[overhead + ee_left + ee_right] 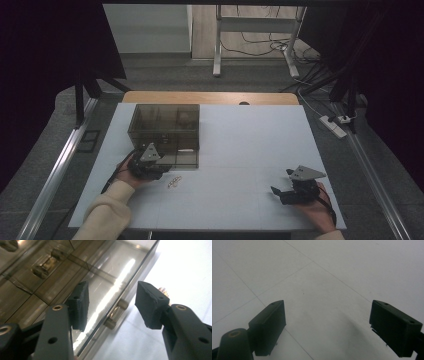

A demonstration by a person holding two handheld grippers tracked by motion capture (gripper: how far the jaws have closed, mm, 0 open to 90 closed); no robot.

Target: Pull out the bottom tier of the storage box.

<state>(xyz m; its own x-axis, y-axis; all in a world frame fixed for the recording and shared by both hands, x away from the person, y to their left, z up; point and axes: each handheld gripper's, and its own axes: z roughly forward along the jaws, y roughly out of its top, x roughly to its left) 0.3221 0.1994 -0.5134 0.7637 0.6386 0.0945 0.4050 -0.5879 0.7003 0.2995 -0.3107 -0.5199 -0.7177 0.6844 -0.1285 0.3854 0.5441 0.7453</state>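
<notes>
**Left gripper open at drawer handle of smoked box**

Left gripper (112, 305) sits at the front of the smoked plastic drawer box (165, 130), jaws parted and pressing on nothing. We see in the left gripper view that its matte black pads (80, 305) stand either side of the drawer handle (115, 313), a short, rounded bar on two stubby posts, without touching it. We note that the drawer (185, 157) stands pulled out toward the person, its tray shallow, glossy and translucent brown; we make out nothing lying in it. Thin dividers split the box top into compartments, and a small metallic piece (46, 265) lies in one of them; what it is we cannot tell.

Right gripper (285, 192) rests well apart at the near right of the white table (250, 145), jaws wide with nothing between them. Faint straight seams cross the smooth table top there.

A small pale chain-like item (174, 182) lies on the table just beside the left gripper, close to the drawer's front corner.
</notes>
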